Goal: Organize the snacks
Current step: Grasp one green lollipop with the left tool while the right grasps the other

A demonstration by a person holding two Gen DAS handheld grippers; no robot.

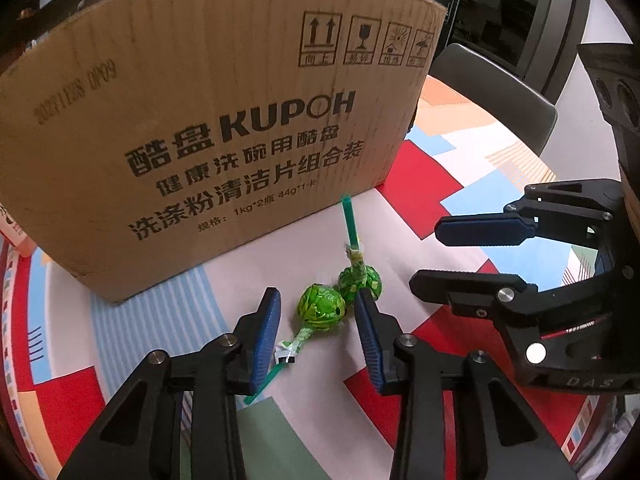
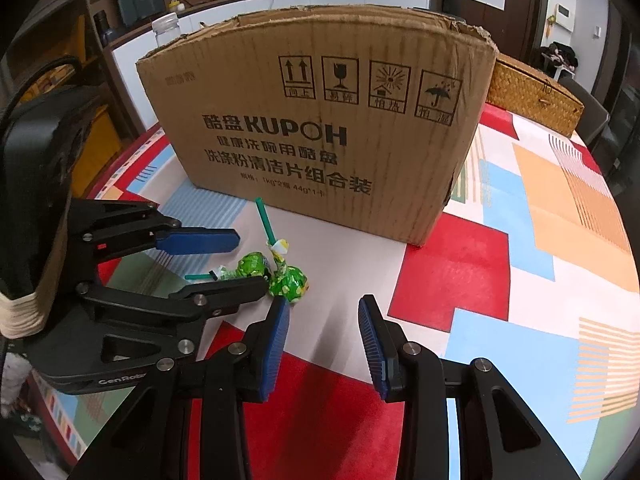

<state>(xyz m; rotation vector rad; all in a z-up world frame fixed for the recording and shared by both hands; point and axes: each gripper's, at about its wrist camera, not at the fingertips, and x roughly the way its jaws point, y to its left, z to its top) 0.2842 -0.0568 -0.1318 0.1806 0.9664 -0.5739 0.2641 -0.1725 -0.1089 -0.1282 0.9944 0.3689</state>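
Observation:
Two green-wrapped lollipops lie touching on the patterned tablecloth in front of a cardboard box (image 1: 208, 128). The near lollipop (image 1: 322, 307) lies between the open fingers of my left gripper (image 1: 316, 308), its stick pointing back toward me. The far lollipop (image 1: 360, 280) has its green stick pointing toward the box. In the right wrist view the two lollipops (image 2: 253, 266) (image 2: 289, 282) lie just ahead-left of my right gripper (image 2: 322, 312), which is open and empty. The left gripper (image 2: 248, 260) straddles the near one there. The cardboard box (image 2: 320, 120) stands open-topped behind them.
A woven basket (image 2: 532, 96) sits behind the box at right. A chair back (image 1: 496, 92) stands beyond the table edge. A clear bottle (image 2: 166, 30) shows behind the box at left. The right gripper (image 1: 424, 256) hovers right of the lollipops.

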